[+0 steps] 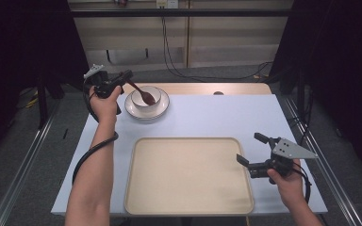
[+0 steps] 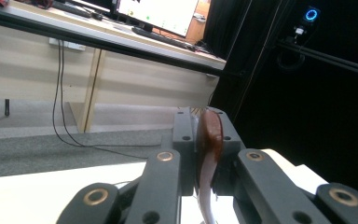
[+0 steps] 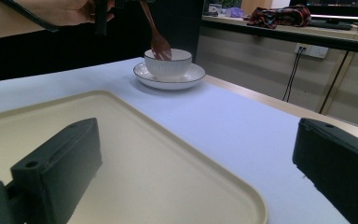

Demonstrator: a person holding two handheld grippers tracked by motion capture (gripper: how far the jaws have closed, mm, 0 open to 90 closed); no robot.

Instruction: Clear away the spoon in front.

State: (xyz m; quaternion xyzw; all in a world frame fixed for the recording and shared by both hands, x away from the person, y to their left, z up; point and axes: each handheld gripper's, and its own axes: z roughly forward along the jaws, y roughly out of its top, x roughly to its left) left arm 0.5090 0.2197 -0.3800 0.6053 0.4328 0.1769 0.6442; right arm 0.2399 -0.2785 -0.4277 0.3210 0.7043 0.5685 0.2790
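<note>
The left gripper (image 1: 122,79), upper left of the high view, is clamped on the handle of a brown spoon (image 1: 143,94). In the left gripper view the handle (image 2: 208,140) sits pinched between the two black jaws. The spoon's head hangs at the mouth of the white bowl (image 1: 154,92), which stands on a white plate (image 1: 147,114) toward the top centre of the table (image 1: 207,117).

The right gripper (image 1: 250,149), lower right of the high view, has its jaws wide w/ nothing between them, beside the right edge of the beige tray (image 1: 188,175).

The step looks like lifting the spoon out of the bowl, prob. to bring it to the tray. To do it well:
- Raise straight up till the head clears the rim; a sideways pull could tip the bowl or drag it on the plate.
- Keep the grip firm: the handle is thin & could pivot.
- Carry it level, then set it low on the tray before letting go.
</note>
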